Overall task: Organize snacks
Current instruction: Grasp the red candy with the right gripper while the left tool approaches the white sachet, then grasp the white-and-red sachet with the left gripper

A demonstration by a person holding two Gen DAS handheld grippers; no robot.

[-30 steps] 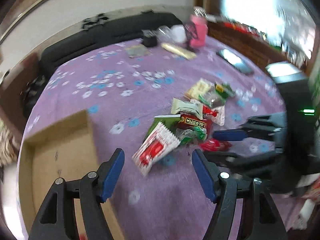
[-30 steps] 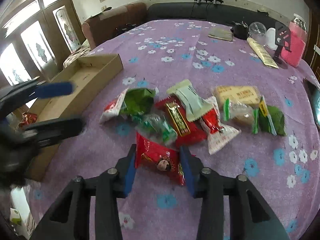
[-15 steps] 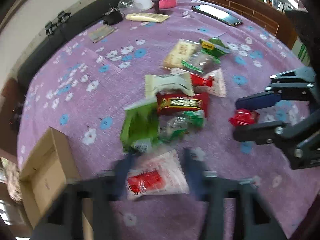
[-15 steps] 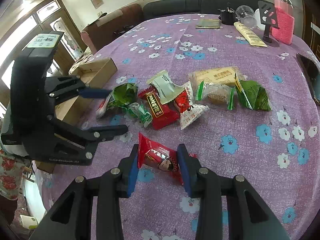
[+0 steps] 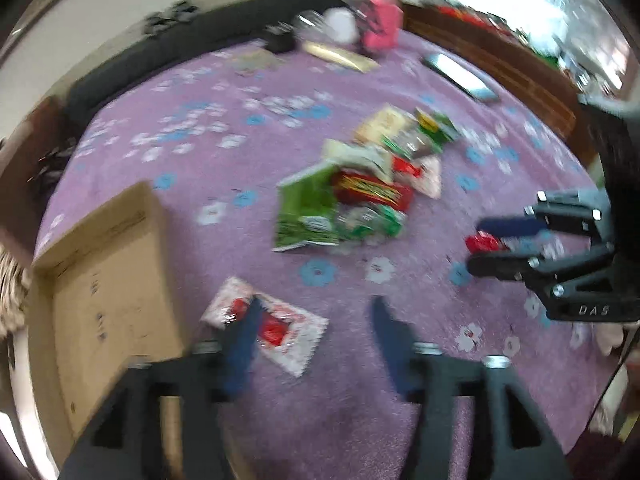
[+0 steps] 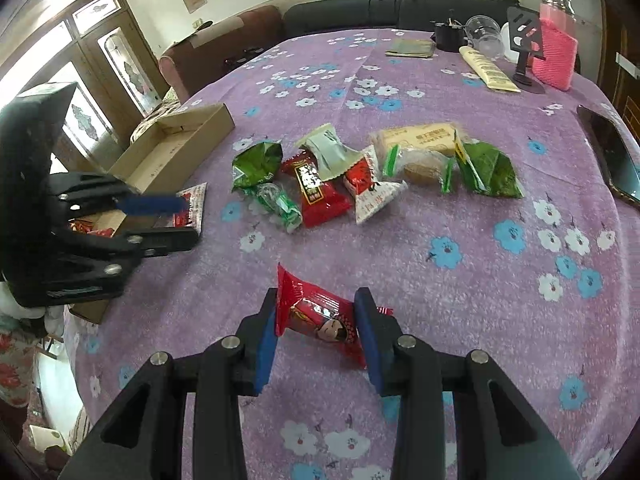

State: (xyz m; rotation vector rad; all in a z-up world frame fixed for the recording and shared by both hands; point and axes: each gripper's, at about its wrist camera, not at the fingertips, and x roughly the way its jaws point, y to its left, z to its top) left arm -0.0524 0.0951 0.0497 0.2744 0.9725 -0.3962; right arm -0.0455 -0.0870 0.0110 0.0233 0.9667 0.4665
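My right gripper (image 6: 316, 328) is shut on a red snack packet (image 6: 316, 314) and holds it above the purple cloth; it also shows in the left wrist view (image 5: 486, 254). My left gripper (image 5: 316, 332) is open, blurred, low over a white-and-red packet (image 5: 276, 332) that lies on the cloth beside an open cardboard box (image 5: 108, 280). In the right wrist view the left gripper (image 6: 176, 220) is over that packet (image 6: 192, 208) next to the box (image 6: 172, 152). A pile of several snack packets (image 6: 360, 176) lies mid-table.
At the far edge stand a pink container (image 6: 556, 48), a black stand (image 6: 524, 40), a clear cup (image 6: 480, 36), a cream tube (image 6: 488, 70) and a flat pad (image 6: 412, 47). A phone (image 6: 612, 156) lies at the right. A dark sofa (image 6: 380, 12) is behind.
The left gripper has dragged the white-and-red packet away from the pile toward the box. The right gripper has drawn back from the pile with the red packet.
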